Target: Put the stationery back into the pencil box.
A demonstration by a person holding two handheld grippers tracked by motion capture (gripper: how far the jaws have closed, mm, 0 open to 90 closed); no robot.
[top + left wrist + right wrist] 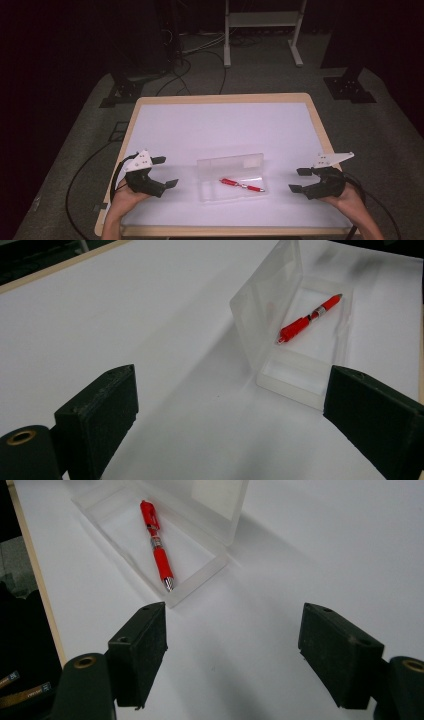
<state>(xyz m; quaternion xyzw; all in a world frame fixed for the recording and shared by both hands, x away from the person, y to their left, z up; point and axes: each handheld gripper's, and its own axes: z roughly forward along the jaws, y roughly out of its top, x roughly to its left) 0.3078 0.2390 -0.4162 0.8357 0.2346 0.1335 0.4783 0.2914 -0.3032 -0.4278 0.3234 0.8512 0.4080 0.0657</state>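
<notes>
Left fingers (97, 420): wide apart, holding nothing, low in the left gripper view.
Right fingers (340, 655): wide apart too, holding nothing.
Left gripper (164, 172): lower left of the high view, just above the surface.
Right gripper (299, 180): lower right of the high view.
Red pen (242, 185): lies flat inside the clear box, between the two grippers.
Clear box (210, 192): open, lid (230, 162) standing up at the back, low in the middle.
Surface (220, 130): white with a wooden edge.
</notes>
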